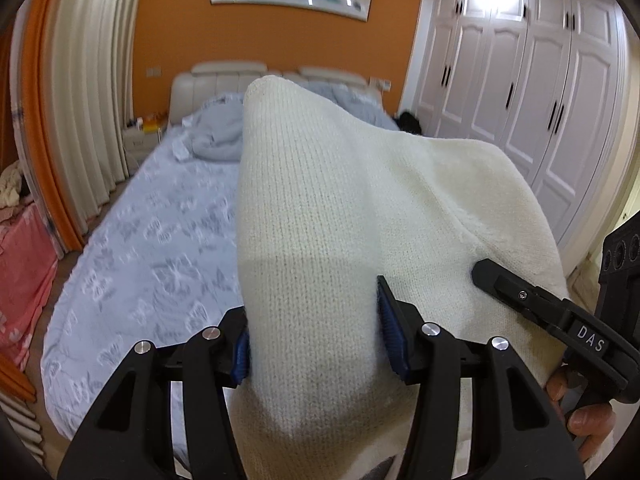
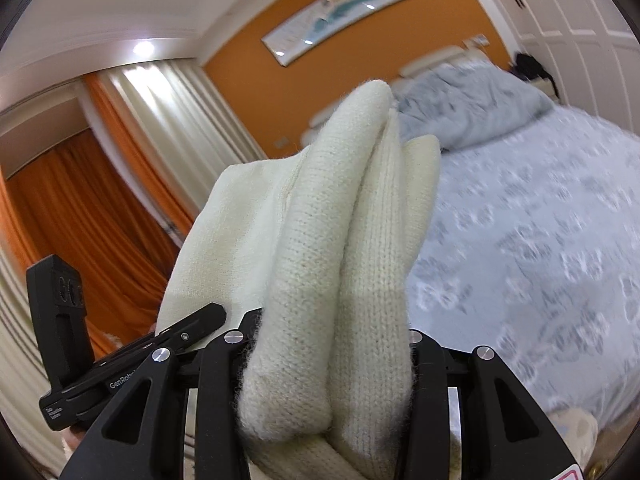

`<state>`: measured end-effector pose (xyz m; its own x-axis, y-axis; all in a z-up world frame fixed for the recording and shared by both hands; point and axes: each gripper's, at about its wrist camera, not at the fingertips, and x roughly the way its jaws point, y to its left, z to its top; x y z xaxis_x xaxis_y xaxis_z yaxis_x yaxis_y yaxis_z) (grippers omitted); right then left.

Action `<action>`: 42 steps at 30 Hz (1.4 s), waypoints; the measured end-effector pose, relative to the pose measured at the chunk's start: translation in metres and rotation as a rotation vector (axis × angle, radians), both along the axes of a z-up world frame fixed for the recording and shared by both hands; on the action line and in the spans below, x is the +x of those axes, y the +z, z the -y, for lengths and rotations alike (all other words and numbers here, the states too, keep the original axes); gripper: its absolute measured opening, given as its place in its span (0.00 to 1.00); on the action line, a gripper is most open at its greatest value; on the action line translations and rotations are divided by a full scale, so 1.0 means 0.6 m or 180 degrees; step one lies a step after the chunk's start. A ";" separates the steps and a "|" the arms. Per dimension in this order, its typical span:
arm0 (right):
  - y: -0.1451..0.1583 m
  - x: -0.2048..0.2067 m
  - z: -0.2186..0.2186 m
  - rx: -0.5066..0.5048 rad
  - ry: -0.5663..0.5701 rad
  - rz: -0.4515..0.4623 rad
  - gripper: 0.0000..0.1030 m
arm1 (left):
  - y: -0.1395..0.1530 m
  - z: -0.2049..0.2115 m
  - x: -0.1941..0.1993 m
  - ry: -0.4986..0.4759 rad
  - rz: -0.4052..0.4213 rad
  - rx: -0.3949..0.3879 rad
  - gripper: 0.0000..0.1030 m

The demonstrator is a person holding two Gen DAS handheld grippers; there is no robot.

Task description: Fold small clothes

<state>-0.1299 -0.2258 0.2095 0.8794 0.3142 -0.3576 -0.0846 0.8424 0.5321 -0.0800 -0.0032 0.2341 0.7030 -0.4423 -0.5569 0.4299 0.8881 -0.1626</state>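
A cream knitted garment [image 1: 320,208] hangs in the air above the bed, stretched between both grippers. My left gripper [image 1: 316,328] is shut on a thick bunch of it, the blue pads [image 1: 390,332] pressing into the knit on both sides. In the left wrist view the right gripper [image 1: 520,296] reaches in from the right edge against the same cloth, a hand below it. My right gripper [image 2: 332,344] is shut on several rolled folds of the cream knitted garment [image 2: 320,216]. The left gripper [image 2: 160,344] shows at the lower left there.
A bed with a pale blue patterned sheet [image 1: 160,240] lies below, a grey duvet [image 1: 220,132] bunched at its headboard. White wardrobe doors [image 1: 540,88] line the right wall, curtains [image 1: 88,100] the left. A pink cloth [image 1: 20,272] lies at the far left.
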 end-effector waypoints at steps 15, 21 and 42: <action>-0.353 0.171 -0.060 -0.0044 -0.0022 -0.1293 0.59 | -0.275 -0.114 0.137 0.0395 -0.0702 -0.0096 0.57; -0.459 0.131 -0.019 0.0179 -0.0177 -0.1835 0.59 | -0.475 -0.153 0.150 0.0608 -0.1379 0.0018 0.61; -0.428 0.233 -0.064 0.0197 0.0055 -0.1418 0.35 | -0.466 -0.144 0.222 0.0377 -0.1323 -0.0546 0.36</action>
